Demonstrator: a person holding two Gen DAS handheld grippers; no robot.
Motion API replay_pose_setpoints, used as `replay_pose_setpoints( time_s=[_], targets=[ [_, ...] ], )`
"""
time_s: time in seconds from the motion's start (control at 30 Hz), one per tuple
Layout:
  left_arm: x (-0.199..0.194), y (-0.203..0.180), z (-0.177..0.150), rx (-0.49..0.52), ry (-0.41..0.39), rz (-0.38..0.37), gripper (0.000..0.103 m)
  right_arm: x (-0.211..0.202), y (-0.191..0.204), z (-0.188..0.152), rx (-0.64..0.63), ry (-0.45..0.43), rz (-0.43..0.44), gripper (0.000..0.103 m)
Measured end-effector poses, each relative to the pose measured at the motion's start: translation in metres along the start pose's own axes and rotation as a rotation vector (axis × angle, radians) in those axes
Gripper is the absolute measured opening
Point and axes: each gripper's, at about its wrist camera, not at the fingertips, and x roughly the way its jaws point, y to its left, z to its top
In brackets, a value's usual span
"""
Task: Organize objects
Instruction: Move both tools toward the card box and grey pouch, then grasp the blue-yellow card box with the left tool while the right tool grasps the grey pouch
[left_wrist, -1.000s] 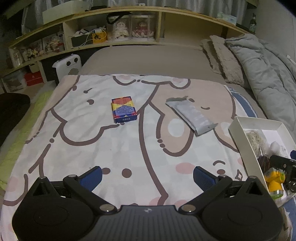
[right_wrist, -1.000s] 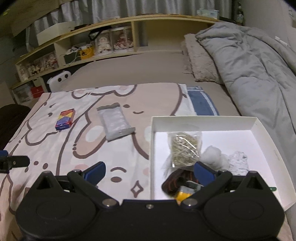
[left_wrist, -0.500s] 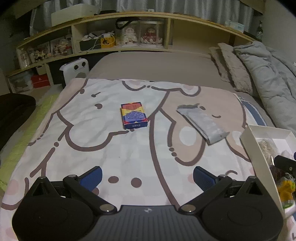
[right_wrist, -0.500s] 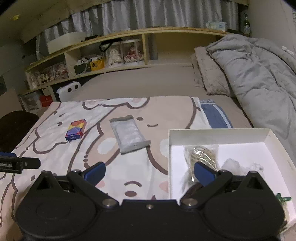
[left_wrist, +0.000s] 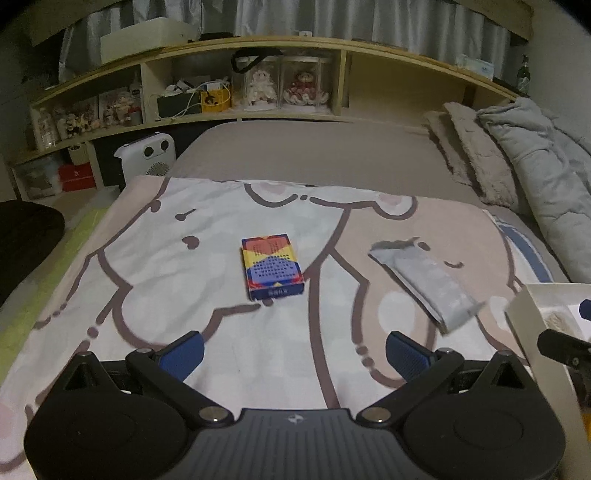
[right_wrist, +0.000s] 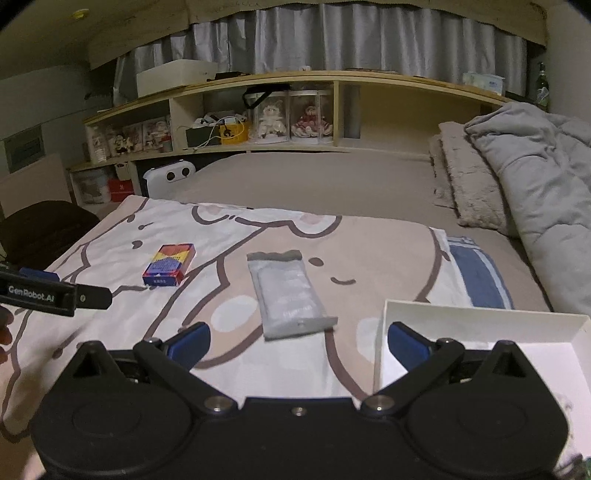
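A colourful card box lies flat on the cartoon blanket, ahead of my open, empty left gripper. A grey foil pouch lies to its right. In the right wrist view the card box sits left and the pouch lies just ahead of my open, empty right gripper. The white box is at the lower right, its contents mostly hidden behind the gripper body. Its corner also shows in the left wrist view.
A wooden shelf with dolls and clutter runs behind the bed. A grey duvet and pillows are piled on the right. A white heater stands at the left. The left gripper's finger pokes in from the left of the right wrist view.
Both grippers have pulled back and tilted up. The right gripper has drawn away from the white box, whose contents dropped out of view. The card box and pouch have not moved.
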Motion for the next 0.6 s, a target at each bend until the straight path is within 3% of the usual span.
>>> replay_pose_setpoints(
  time_s=[0.27, 0.5, 0.6],
  targets=[
    [0.049, 0.01, 0.018, 0.019, -0.012, 0.017, 0.103, 0.047, -0.005, 0.012, -0.028, 0.026, 0.042, 0.103],
    [0.094, 0.024, 0.035, -0.06, 0.014, 0.021, 0.102, 0.094, -0.005, 0.026, -0.007, 0.07, 0.077, 0.103],
    [0.111, 0.026, 0.041, -0.091, 0.03, 0.017, 0.101, 0.118, -0.004, 0.029, 0.001, 0.112, 0.082, 0.097]
  ],
)
